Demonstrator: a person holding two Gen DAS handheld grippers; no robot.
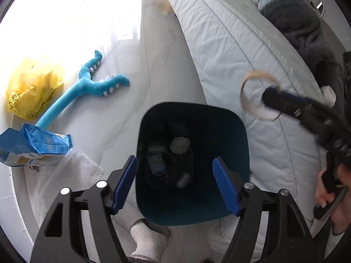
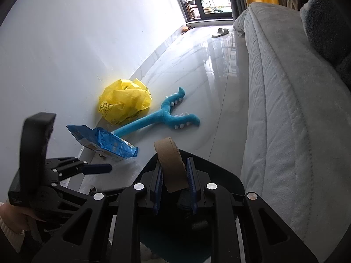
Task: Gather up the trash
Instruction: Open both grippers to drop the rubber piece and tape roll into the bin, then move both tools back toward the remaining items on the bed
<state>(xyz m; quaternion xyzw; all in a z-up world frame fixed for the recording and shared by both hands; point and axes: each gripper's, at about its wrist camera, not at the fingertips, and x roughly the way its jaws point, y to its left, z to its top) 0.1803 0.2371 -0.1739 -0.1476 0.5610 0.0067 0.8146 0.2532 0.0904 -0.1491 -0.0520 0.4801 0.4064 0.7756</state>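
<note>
A dark teal trash bin (image 1: 232, 131) stands on the floor beside the bed, with several scraps inside. My left gripper (image 1: 175, 184) is open above its near rim, fingers astride the opening. My right gripper (image 2: 174, 182) is shut on an empty cardboard tape roll (image 2: 170, 164). In the left wrist view the roll (image 1: 258, 96) hangs over the bed edge, just right of the bin. On the floor lie a yellow plastic bag (image 1: 33, 87), a blue packet (image 1: 33, 146) and bubble wrap (image 1: 81, 171).
A blue plush toy (image 1: 87, 87) lies on the glossy floor. The pale blue bed (image 1: 230, 54) fills the right side, with a dark fleece blanket (image 1: 307, 28) on it. A slipper (image 2: 220, 31) lies far off by the window. My socked feet (image 1: 149, 239) are below the bin.
</note>
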